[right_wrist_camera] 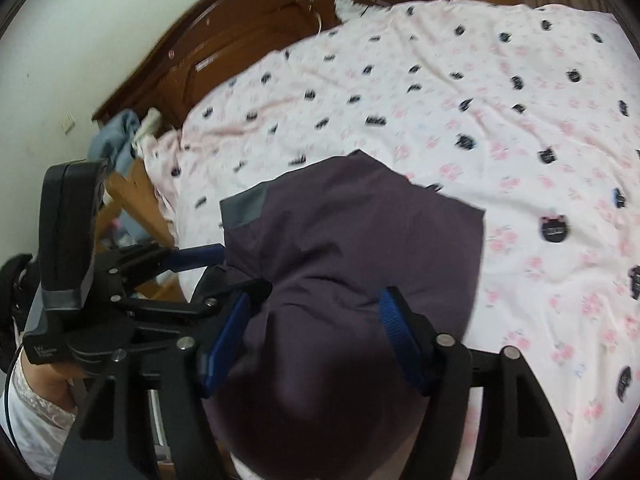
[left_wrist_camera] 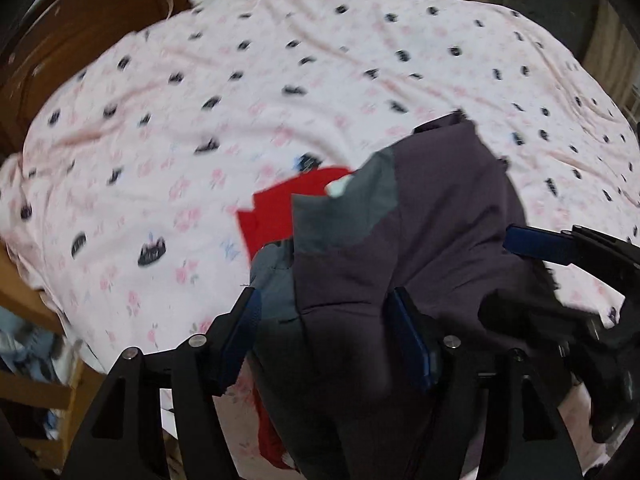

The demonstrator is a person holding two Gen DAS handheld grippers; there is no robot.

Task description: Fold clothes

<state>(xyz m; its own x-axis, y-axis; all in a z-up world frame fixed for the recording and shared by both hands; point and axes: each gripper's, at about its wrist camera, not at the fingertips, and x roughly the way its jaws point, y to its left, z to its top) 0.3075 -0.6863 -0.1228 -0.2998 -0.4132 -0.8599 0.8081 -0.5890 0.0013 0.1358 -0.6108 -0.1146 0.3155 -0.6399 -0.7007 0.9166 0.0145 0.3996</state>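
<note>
Bed sheet (right_wrist_camera: pixel 460 92): pink print, spread flat. Purple garment (right_wrist_camera: pixel 352 248): bunched on the sheet's near edge, not squared, so folding is unfinished; stage unclear. Red cloth (left_wrist_camera: pixel 280 216) lies just beyond it. Left tool (left_wrist_camera: pixel 324 332) and right tool (right_wrist_camera: pixel 312 332): each straddles purple fabric; firm clamping not discernible.

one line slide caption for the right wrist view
Right claw holding a dark purple garment above the pink floral bedsheet.

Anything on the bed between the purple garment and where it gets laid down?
Only a red cloth lies on the sheet beside the purple garment, at its left. The rest of the pink sheet ahead shows bare.
</note>
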